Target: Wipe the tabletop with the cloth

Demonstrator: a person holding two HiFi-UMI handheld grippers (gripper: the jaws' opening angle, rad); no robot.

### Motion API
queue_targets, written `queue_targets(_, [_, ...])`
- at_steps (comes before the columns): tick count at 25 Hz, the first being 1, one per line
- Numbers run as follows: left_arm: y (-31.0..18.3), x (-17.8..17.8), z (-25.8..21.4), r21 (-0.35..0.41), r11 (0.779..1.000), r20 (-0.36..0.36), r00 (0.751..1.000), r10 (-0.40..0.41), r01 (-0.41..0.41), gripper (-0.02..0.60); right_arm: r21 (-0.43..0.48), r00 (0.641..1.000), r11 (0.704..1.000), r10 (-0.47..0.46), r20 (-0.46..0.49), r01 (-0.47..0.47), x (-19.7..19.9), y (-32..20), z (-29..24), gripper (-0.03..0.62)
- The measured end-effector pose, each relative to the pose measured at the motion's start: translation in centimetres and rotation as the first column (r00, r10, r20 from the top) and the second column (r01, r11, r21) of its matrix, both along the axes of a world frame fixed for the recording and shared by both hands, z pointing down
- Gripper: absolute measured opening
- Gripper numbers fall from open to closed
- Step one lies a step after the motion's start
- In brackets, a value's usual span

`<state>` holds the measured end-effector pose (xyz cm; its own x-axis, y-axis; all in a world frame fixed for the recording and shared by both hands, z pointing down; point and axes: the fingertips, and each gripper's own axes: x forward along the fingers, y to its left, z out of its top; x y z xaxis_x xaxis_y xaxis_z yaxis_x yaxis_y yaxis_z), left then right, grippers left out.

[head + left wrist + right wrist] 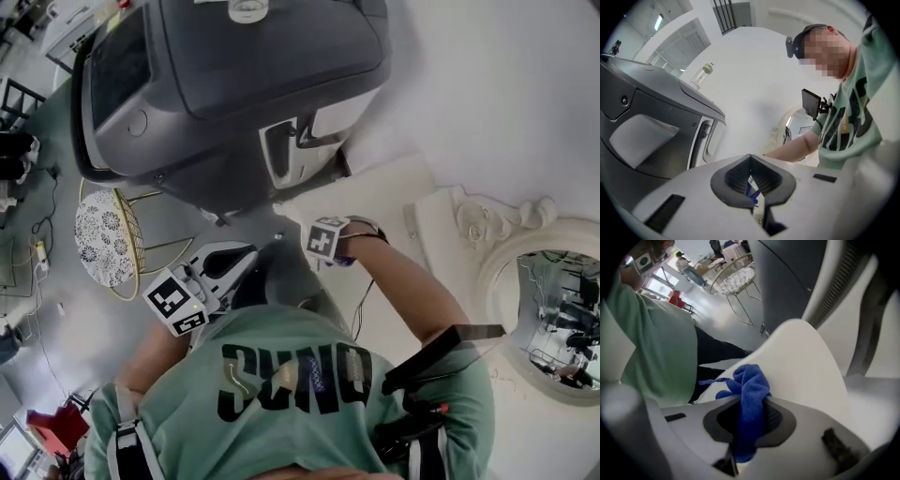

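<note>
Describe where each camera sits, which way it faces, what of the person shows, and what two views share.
Left gripper view: rides the left gripper, looking along shut jaws pinching a blue scrap toward the person; shows green shirt and right forearm.
Right gripper view: rides the right gripper, jaws clamped on the blue cloth, facing the white tabletop; shirt at left.
Head view: on the head, steeply down over shirt, right forearm, both grippers.
Shared: the grey machine appears in all three.

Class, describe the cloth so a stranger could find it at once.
Beside the big grey machine lies a white tabletop. By its corner the right hand-held gripper pinches the cloth: fluffy, bunched, bright blue against the grey and white around it.
</note>
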<state>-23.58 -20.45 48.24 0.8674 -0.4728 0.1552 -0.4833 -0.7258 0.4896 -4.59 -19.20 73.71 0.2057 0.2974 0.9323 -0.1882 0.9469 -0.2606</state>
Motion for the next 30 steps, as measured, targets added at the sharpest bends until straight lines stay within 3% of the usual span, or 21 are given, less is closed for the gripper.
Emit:
queue_targets(3, [1.0,0.8,-1.1,0.016,1.0,0.004,1.0,0.022,-0.022,0.006,0.041,0.998,0.999,0.002,0.069,-0.005,-2.7,2.0,-0.4,0.061])
queue_targets(5, [1.3,1.5,-1.7,0.037,0.998,0.013,0.998,0.053,-0.054,0.007,0.076,0.983,0.99,0.107,0.149,-0.119,-3.0,1.3,-0.5,0.061])
queue_targets(7, [1.9,2.7,-2.2,0.056,0.995,0.024,0.996,0.082,-0.084,0.006,0.14,0.931,0.945,0.25,0.267,-0.294,-2.0,-0.1,-1.2,0.061])
queue_targets(8, [2.5,3.4,-2.5,0.061,0.994,0.024,0.996,0.089,-0.091,0.006,0.187,0.888,0.901,0.318,0.332,-0.392,-0.6,-1.0,-1.8,0.061])
queue_targets(9, [3.2,4.2,-2.8,0.061,0.994,0.021,0.995,0.093,-0.095,0.006,0.241,0.838,0.837,0.378,0.395,-0.491,1.3,-1.9,-2.6,0.061])
queue_targets(11, [4.5,5.8,-3.4,0.058,0.993,0.01,0.995,0.103,-0.103,0.006,0.363,0.742,0.667,0.457,0.491,-0.651,6.4,-3.5,-4.0,0.063])
queue_targets(14, [5.8,7.8,-3.7,0.055,0.991,0.001,0.992,0.123,-0.123,0.007,0.517,0.665,0.419,0.488,0.565,-0.746,13.5,-5.0,-4.7,0.063])
queue_targets(16, [6.4,8.5,-3.5,0.044,0.991,0.001,0.992,0.127,-0.127,0.007,0.555,0.618,0.292,0.509,0.6,-0.779,16.1,-5.7,-4.3,0.063])
queue_targets(17, [6.6,8.6,-3.4,0.039,0.991,0.005,0.992,0.127,-0.127,0.007,0.561,0.593,0.242,0.525,0.611,-0.792,16.9,-6.1,-4.0,0.063])
queue_targets(19, [6.8,8.4,-3.3,0.038,0.991,0.023,0.992,0.127,-0.127,0.006,0.579,0.559,0.166,0.563,0.609,-0.798,18.2,-7.0,-3.1,0.063])
queue_targets(23, [5.3,6.1,-3.4,0.044,0.992,0.052,0.992,0.116,-0.118,0.006,0.636,0.511,0.05,0.645,0.568,-0.77,20.1,-8.5,-1.5,0.063])
queue_targets(26, [3.4,4.1,-3.2,0.038,0.989,0.064,0.988,0.137,-0.14,0.006,0.695,0.505,-0.005,0.683,0.527,-0.719,20.5,-9.4,-0.9,0.063])
queue_targets(30, [0.3,2.3,-2.8,0.024,0.982,0.054,0.981,0.184,-0.186,0.006,0.719,0.467,-0.054,0.726,0.504,-0.692,20.6,-10.0,-0.6,0.063])
